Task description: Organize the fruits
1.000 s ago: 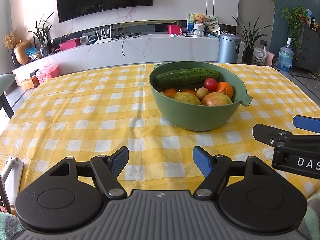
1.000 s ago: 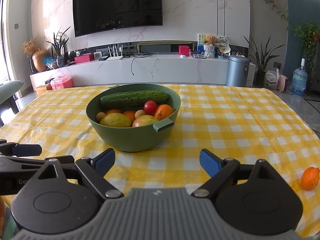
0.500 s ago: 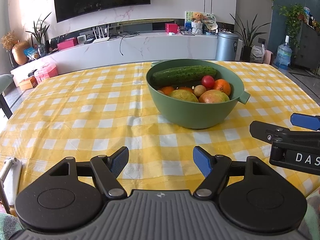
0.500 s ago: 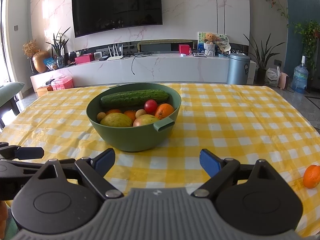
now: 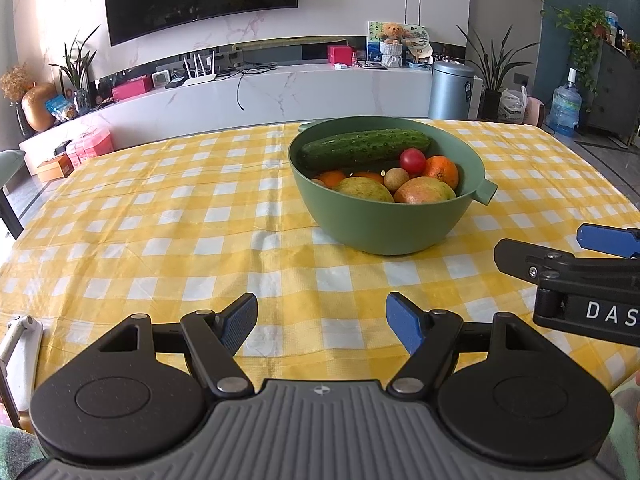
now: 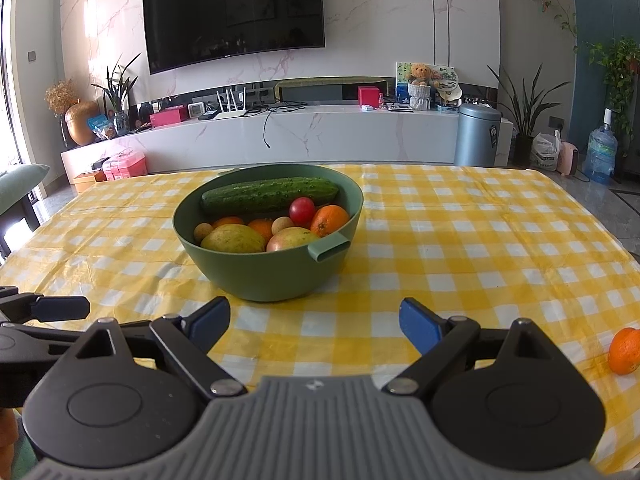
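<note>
A green bowl (image 5: 400,236) (image 6: 272,276) stands on the yellow checked tablecloth. It holds a cucumber (image 5: 364,146) (image 6: 270,194), a red tomato (image 6: 302,210), oranges (image 6: 330,220), mangoes (image 6: 234,239) and small round fruits. A loose orange (image 6: 625,351) lies on the cloth at the far right of the right wrist view. My left gripper (image 5: 322,322) is open and empty, near the table's front edge, left of the bowl. My right gripper (image 6: 314,322) is open and empty, in front of the bowl.
The right gripper's side shows at the right of the left wrist view (image 5: 580,284). A white object (image 5: 18,344) lies at the table's front left corner. A TV wall, a white cabinet and a metal bin (image 6: 478,134) stand beyond the table.
Both views have shifted only slightly; the left gripper has drawn back a little from the bowl. Both grippers stay open and empty.
</note>
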The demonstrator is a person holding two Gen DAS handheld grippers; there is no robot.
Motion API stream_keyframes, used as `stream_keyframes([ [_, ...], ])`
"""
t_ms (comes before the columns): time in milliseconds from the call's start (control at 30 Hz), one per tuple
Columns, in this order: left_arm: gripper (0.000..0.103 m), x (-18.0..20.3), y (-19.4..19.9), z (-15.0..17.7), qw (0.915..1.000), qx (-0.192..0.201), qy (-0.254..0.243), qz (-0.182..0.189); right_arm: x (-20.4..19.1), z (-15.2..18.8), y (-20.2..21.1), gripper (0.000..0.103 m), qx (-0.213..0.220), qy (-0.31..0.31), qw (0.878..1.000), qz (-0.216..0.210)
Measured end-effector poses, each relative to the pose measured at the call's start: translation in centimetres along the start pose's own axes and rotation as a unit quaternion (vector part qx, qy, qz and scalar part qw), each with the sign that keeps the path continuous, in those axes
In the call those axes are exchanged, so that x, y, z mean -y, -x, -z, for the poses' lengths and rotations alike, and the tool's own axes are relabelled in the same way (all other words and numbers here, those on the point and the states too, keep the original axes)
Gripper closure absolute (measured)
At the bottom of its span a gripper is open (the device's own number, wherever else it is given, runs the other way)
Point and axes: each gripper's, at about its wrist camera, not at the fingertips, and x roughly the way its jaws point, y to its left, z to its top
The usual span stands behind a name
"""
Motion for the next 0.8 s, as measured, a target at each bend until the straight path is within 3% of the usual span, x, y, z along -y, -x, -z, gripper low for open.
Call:
stream_keyframes([
  [800, 0.017, 0.12, 0.15, -0.11, 1.0000, 0.002, -0.003, 0.000, 0.09, 0.29, -0.31, 0.015, -0.006, -0.009, 1.000, 0.002],
])
